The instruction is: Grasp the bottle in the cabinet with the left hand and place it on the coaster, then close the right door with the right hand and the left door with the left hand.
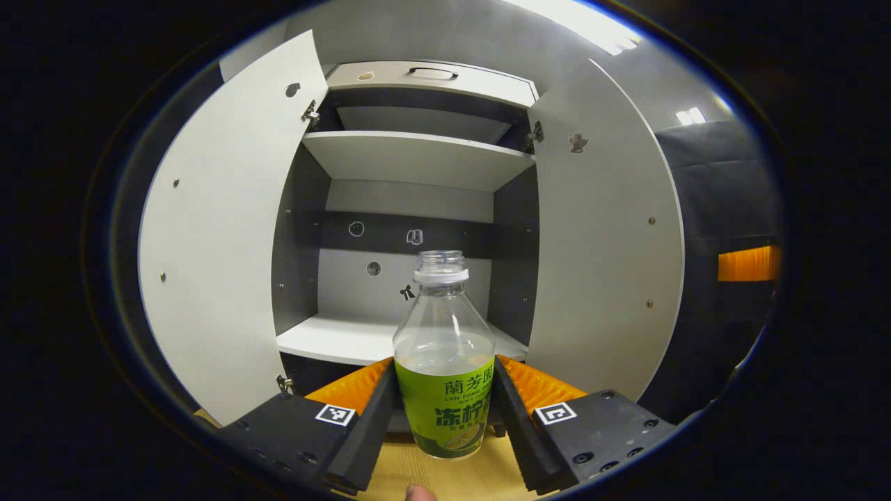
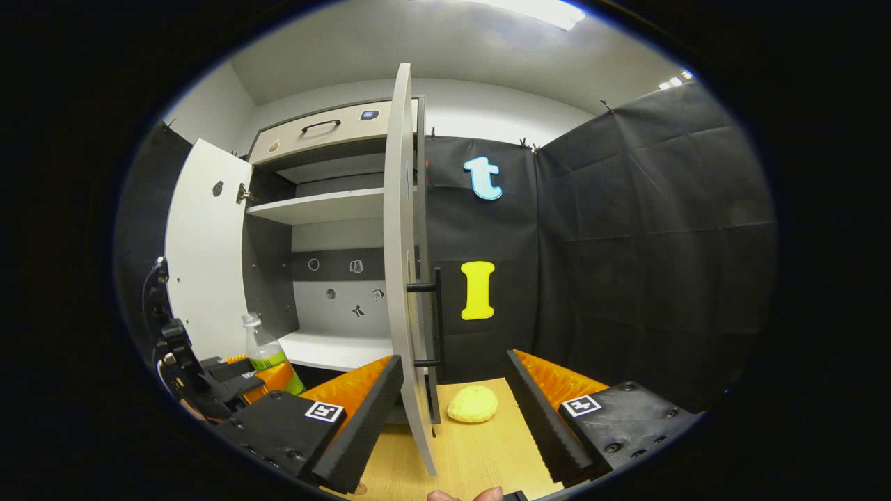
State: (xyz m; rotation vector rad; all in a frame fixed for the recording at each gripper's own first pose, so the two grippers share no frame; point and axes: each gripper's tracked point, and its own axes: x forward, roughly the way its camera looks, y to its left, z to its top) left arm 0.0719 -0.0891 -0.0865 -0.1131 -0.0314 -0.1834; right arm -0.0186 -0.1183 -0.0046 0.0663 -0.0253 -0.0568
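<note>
A clear capless bottle (image 1: 444, 348) with a green label stands upright between the fingers of my left gripper (image 1: 445, 367), which is shut on its labelled lower half. It hangs just above the wooden table (image 1: 452, 476), in front of the open cabinet. The cabinet's left door (image 1: 230, 229) and right door (image 1: 605, 243) both stand wide open. In the right gripper view the bottle (image 2: 263, 348) and left gripper (image 2: 254, 381) sit at lower left. My right gripper (image 2: 454, 358) is open, with the right door's edge (image 2: 407, 292) and its dark handle (image 2: 431, 323) between its fingers, untouched.
A yellow lumpy round object (image 2: 472, 404) lies on the table (image 2: 480, 452) right of the door, near the black cloth wall. The cabinet's lower shelf (image 1: 334, 341) and upper shelf (image 1: 418, 156) are bare. A drawer with a handle (image 1: 433, 71) tops the cabinet.
</note>
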